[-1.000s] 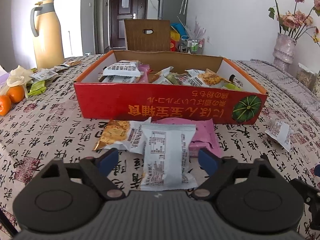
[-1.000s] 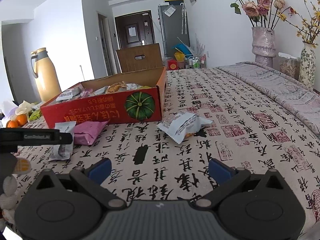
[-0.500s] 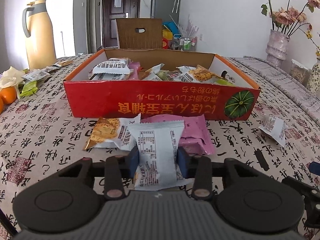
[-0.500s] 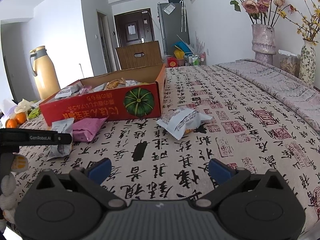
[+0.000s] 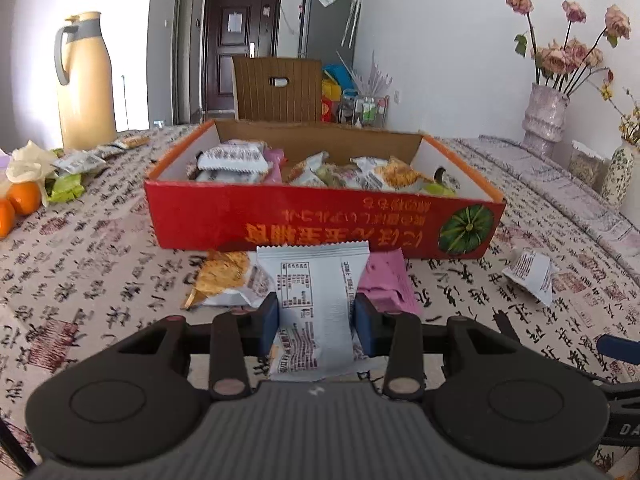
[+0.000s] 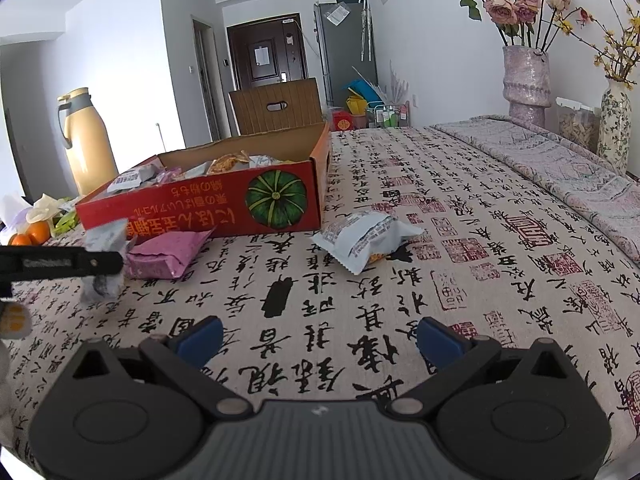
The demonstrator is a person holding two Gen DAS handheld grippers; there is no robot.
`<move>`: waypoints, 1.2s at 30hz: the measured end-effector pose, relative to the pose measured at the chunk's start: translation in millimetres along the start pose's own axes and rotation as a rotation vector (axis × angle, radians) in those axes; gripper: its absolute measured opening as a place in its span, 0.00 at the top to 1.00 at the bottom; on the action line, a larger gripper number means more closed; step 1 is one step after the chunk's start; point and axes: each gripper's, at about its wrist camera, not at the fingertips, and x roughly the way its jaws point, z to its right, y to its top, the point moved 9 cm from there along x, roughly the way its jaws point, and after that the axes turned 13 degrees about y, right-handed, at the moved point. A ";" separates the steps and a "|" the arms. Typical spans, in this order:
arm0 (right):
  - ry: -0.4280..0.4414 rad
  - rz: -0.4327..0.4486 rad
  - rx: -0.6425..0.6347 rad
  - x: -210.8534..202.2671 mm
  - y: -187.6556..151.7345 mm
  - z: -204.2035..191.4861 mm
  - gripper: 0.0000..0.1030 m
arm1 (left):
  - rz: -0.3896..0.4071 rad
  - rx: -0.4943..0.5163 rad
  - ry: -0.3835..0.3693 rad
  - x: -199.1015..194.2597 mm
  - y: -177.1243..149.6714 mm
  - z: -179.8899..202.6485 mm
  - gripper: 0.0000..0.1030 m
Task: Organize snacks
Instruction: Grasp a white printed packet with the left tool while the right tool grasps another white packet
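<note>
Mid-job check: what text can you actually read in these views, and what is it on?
"DA": cut-off white letters on a black device at the left view's lower right edge.
Red box: gold characters, upside down, not legible.
White packet held in the left gripper: printed table too small to read.
Label on the left gripper's side, right view: blurred.
Tablecloth: decorative calligraphy and red seals, not transcribed.

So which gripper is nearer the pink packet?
Left. The left gripper, shut on a white packet, is right beside the pink packet; the right gripper is open, well off to its right.
</note>
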 end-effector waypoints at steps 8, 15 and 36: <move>-0.010 -0.006 -0.003 2.7 1.3 0.8 0.00 | 0.072 -0.038 0.049 -6.5 13.8 -34.3 0.61; -0.034 0.011 -0.004 6.9 14.7 8.0 0.00 | 0.096 -0.065 0.114 2.1 20.2 -61.9 0.61; -0.199 -0.067 0.075 81.9 81.6 62.4 0.00 | 0.139 -0.043 0.126 10.2 13.8 -60.3 0.61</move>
